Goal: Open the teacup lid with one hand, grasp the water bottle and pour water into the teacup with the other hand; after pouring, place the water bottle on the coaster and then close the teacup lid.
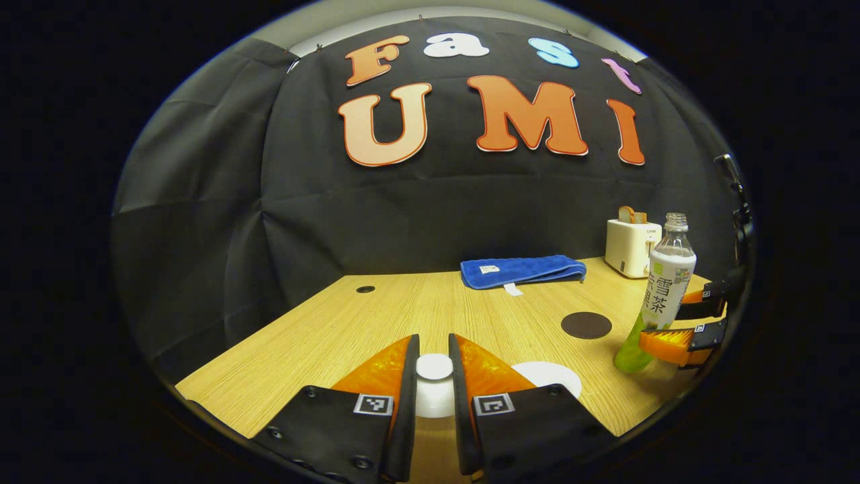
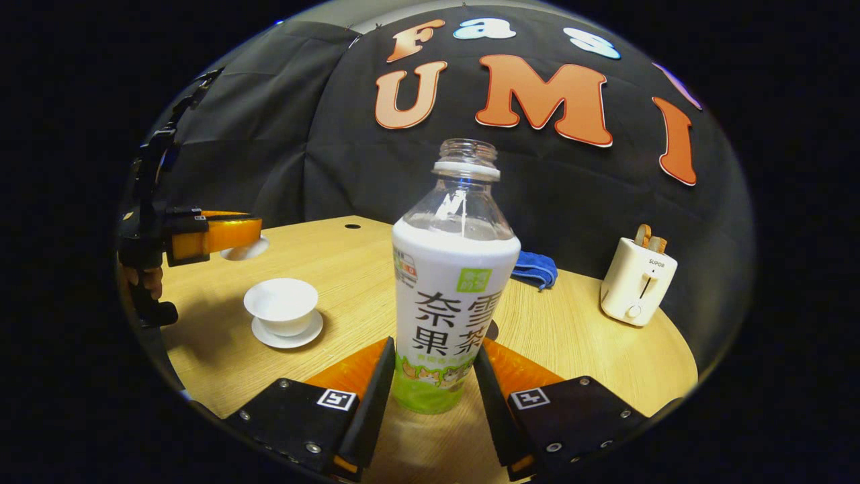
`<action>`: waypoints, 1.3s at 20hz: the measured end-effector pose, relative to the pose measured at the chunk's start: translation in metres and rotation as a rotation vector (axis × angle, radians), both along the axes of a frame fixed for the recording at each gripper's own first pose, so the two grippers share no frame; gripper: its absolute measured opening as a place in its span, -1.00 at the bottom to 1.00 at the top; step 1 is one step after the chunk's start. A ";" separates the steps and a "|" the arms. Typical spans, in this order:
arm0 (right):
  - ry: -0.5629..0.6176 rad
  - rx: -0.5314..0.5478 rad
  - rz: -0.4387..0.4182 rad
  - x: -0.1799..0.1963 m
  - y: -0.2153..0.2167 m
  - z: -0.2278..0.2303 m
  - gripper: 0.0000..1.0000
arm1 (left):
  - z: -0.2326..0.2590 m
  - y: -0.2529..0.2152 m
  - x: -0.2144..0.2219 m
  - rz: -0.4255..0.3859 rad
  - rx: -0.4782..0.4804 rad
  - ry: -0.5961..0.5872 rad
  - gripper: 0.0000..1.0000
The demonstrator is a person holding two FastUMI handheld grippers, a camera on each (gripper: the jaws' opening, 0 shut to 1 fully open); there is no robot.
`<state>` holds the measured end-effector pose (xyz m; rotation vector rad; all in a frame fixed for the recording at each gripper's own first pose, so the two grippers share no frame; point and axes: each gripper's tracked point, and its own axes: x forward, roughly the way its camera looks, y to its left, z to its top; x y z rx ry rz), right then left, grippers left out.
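Note:
My left gripper [image 1: 434, 376] is shut on the knob of the white teacup lid [image 1: 434, 368] and holds it above the table. In the right gripper view, that gripper [image 2: 232, 234] holds the lid [image 2: 245, 251] up and to the left of the open white teacup [image 2: 281, 300] on its saucer [image 2: 287, 336]. My right gripper [image 2: 433, 383] is shut on the lower part of the uncapped water bottle [image 2: 453, 289], which stands upright. In the left gripper view the bottle [image 1: 666, 282] is at the right, near the dark round coaster [image 1: 586, 325].
A folded blue towel [image 1: 523, 270] lies at the back of the wooden table [image 1: 322, 336]. A white toaster [image 2: 637, 281] with bread in it stands at the back right. A hand [image 2: 144, 279] holds the left gripper. A small hole [image 1: 365, 289] marks the table's far left.

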<state>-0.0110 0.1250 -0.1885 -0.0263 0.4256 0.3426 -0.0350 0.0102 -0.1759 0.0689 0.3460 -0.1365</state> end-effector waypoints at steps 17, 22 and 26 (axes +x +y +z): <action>-0.141 -0.517 0.034 0.026 -0.009 0.015 0.30 | -0.013 0.054 -0.008 0.069 -0.022 0.004 -0.41; -0.236 -0.772 0.029 0.038 -0.018 0.031 0.31 | -0.013 0.066 -0.014 0.085 -0.028 0.002 -0.41; -0.299 -0.954 0.078 0.042 -0.016 0.033 0.30 | -0.013 0.081 -0.017 0.105 -0.026 -0.002 -0.48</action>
